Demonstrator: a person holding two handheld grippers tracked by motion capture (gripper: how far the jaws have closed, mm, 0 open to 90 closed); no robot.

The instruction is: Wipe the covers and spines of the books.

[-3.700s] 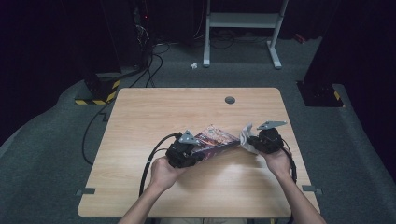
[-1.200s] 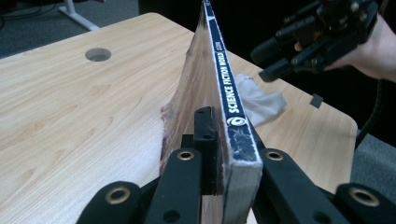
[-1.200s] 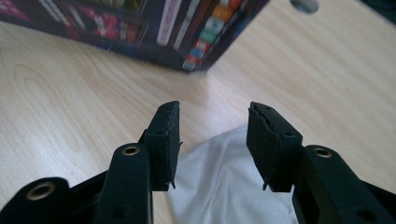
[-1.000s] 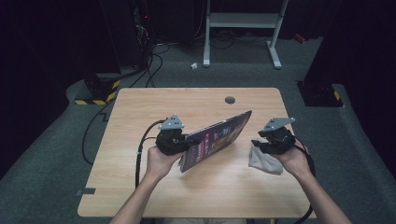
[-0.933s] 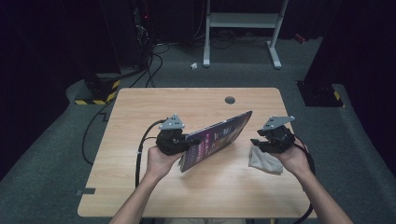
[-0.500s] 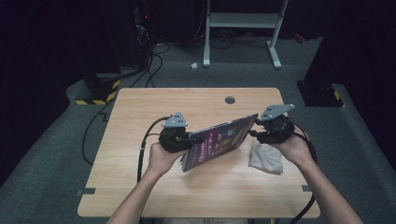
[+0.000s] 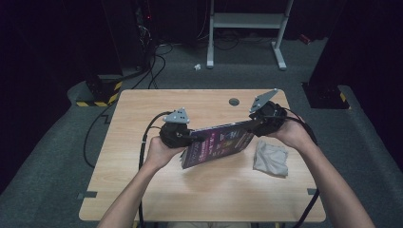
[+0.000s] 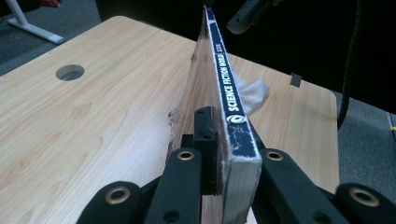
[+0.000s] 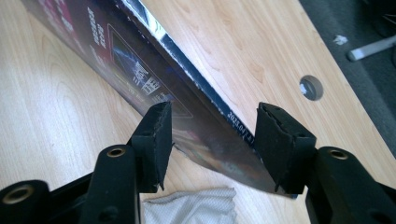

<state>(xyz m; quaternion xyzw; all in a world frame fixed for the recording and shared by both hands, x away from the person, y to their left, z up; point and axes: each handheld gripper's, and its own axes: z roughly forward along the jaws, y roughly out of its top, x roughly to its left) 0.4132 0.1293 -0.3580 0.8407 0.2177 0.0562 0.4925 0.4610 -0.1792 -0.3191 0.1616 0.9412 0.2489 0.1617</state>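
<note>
Two grippers on one book (image 7: 216,145), held above the table (image 7: 142,199) | left gripper (image 7: 183,135) clamps its spine end | right gripper (image 9: 210,140) straddles the far corner, jaws just been opening, pads clear | I'd close right.

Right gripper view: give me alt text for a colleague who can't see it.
The right tool stands open around the corner of a tilted book, pads clear of both faces. Below lie a wooden table and a grey cloth.
</note>
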